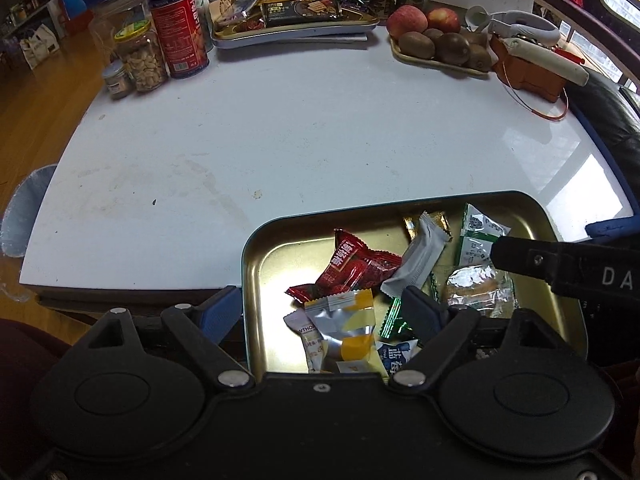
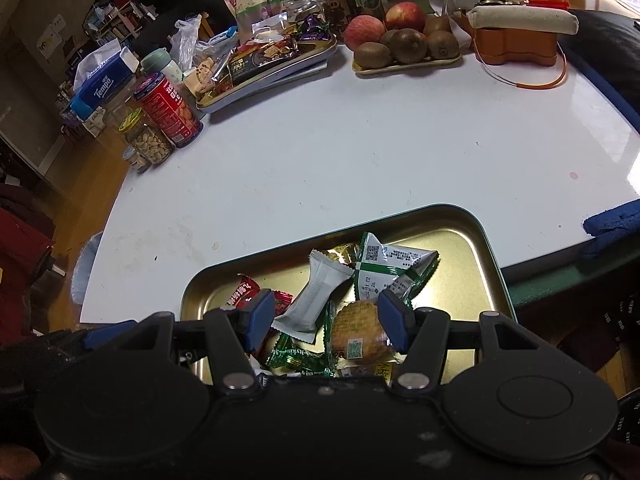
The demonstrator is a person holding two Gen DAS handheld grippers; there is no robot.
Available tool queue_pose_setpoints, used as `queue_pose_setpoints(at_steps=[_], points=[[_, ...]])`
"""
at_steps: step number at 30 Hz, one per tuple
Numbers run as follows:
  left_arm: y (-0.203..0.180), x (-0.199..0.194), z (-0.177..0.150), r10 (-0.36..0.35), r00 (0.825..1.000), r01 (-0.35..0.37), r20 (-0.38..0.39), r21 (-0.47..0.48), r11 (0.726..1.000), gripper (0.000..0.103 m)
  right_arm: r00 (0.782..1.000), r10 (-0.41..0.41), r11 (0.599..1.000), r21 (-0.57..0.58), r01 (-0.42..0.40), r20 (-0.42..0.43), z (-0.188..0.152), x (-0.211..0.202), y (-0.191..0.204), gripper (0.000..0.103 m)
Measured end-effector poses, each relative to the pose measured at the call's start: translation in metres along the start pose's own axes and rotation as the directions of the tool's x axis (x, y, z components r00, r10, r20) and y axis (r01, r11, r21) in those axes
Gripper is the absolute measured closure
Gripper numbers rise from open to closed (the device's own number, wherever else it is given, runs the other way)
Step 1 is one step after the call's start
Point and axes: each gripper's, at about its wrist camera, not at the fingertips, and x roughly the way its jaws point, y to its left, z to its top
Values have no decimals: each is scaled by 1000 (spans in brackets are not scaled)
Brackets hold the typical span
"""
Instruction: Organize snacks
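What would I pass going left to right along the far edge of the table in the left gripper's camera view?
Small jar → peanut jar → red can → far snack tray → fruit tray → orange box.

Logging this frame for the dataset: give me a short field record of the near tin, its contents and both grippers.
container: gold metal tray with dark rim, at near edge of white table
contents: red candy wrapper, grey-white sachet, green-white packet, clear-wrapped round biscuit, other wrapped snacks
left gripper: open, above tray, holding nothing
right gripper: open, over biscuit and sachet
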Motion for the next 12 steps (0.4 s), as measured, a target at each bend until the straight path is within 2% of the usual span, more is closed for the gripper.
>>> queue_pose_setpoints(at_steps=[3, 7, 12], points=[[-4, 0, -2, 1, 1000, -1, 6, 18, 1000, 18, 1000, -3, 1000, -3, 3, 1, 0, 0, 0, 42], [-12, -2, -4, -13, 1000, 12, 7, 45, 999, 29, 1000, -2, 1000, -4, 2, 1, 0, 0, 0, 42], [-16, -4, -4, 3, 999, -6, 35, 68, 998, 30, 1000, -3, 1000, 2, 3, 4, 0, 0, -1, 42]])
